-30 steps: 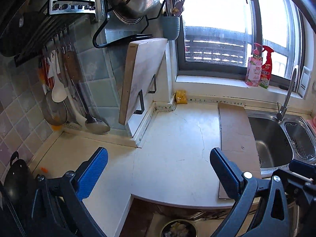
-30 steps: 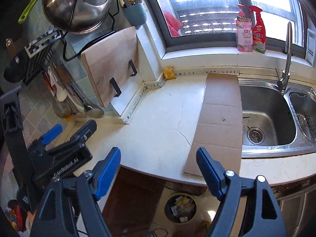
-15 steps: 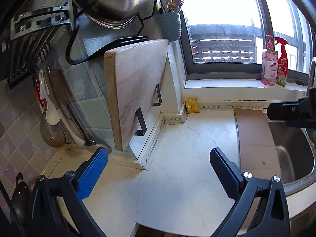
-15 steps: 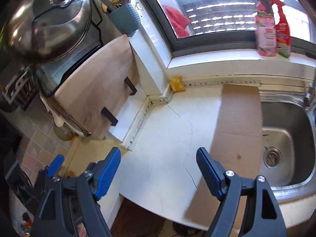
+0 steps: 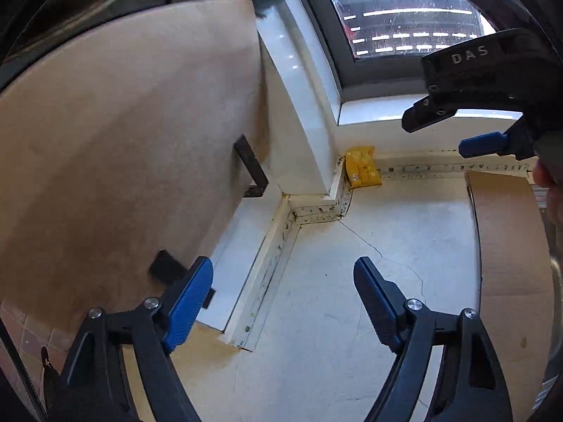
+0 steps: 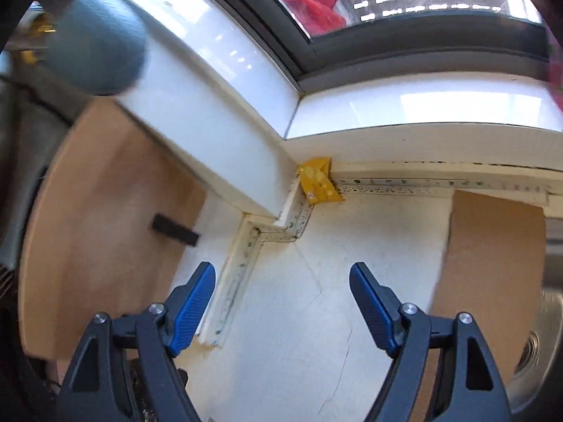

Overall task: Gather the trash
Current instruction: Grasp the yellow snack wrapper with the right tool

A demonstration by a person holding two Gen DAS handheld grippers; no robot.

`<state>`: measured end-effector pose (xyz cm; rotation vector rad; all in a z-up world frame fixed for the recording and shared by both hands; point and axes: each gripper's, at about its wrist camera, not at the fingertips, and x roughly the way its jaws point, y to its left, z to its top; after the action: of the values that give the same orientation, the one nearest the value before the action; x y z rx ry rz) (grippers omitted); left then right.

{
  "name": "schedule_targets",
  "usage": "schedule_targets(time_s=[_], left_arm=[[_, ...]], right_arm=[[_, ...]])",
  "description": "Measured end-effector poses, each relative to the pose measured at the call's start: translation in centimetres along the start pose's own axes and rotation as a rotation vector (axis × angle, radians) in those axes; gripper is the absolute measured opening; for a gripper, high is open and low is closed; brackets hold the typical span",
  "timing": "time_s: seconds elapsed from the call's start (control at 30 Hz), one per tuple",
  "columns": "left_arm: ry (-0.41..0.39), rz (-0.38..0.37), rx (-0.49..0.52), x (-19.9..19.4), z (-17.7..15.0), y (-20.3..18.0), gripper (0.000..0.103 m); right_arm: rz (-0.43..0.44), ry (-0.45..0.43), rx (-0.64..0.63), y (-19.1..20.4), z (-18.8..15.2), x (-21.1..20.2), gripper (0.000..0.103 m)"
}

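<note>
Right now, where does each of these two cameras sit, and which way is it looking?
Left wrist: on the left gripper, looking down at the counter corner; its jaws are closing on nothing; the right gripper and a fingertip show at right.
Right wrist: on the right gripper, facing the same corner, jaws open.
Shared: yellow packet, cutting board, cardboard sheet.
</note>
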<state>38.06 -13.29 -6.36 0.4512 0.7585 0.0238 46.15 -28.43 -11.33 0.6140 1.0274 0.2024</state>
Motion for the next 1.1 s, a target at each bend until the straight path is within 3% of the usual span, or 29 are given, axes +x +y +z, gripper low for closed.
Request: schedule_targets(time_s=[0.2, 0.33, 0.67, 0.7, 0.77, 0.8, 0.87, 0.97, 1.0, 1.1], left_arm=[[0.087, 0.024, -0.028, 8.5, 1.3, -1.9, 0.064], [0.120, 0.049, -0.049, 12.5, 1.2, -2.6, 0.062], [0.129, 0.113, -0.062, 14.6, -0.2, -2.5, 0.062], [0.132, 0.115, -0.067, 14.7, -0.3, -2.3, 0.062], [0.138, 0.120, -0.075, 14.6, -0.5, -2.1, 0.062], [0.143, 0.121, -0.080, 14.6, -0.6, -1.9, 0.062], [0.151, 0.121, -0.091, 14.8, -0.7, -1.6, 0.062], [0.160, 0.116, -0.105, 14.3, -1.0, -1.2, 0.062], [0.163, 0.114, -0.106, 14.0, -1.2, -1.2, 0.062], [0.169, 0.115, -0.088, 12.9, -1.7, -1.3, 0.062]], right_arm=[[-0.067, 0.045, -0.025, -2.3, 2.8, 8.9, 0.075], [-0.092, 0.040, -0.049, -3.1, 4.0, 13.4, 0.074], [-0.109, 0.012, -0.076, -3.8, 5.9, 19.5, 0.074], [-0.101, 0.004, -0.076, -3.9, 6.0, 19.6, 0.071], [-0.091, 0.013, -0.097, -3.8, 6.0, 20.2, 0.051], [-0.082, 0.033, -0.114, -3.7, 5.9, 20.6, 0.033], [-0.080, 0.048, -0.139, -3.4, 5.6, 21.0, 0.016], [-0.062, 0.031, -0.132, -3.3, 4.8, 20.0, 0.013], [-0.036, 0.038, -0.108, -3.3, 4.4, 19.5, 0.005], [0.011, 0.047, -0.076, -3.0, 3.0, 17.5, 0.004]])
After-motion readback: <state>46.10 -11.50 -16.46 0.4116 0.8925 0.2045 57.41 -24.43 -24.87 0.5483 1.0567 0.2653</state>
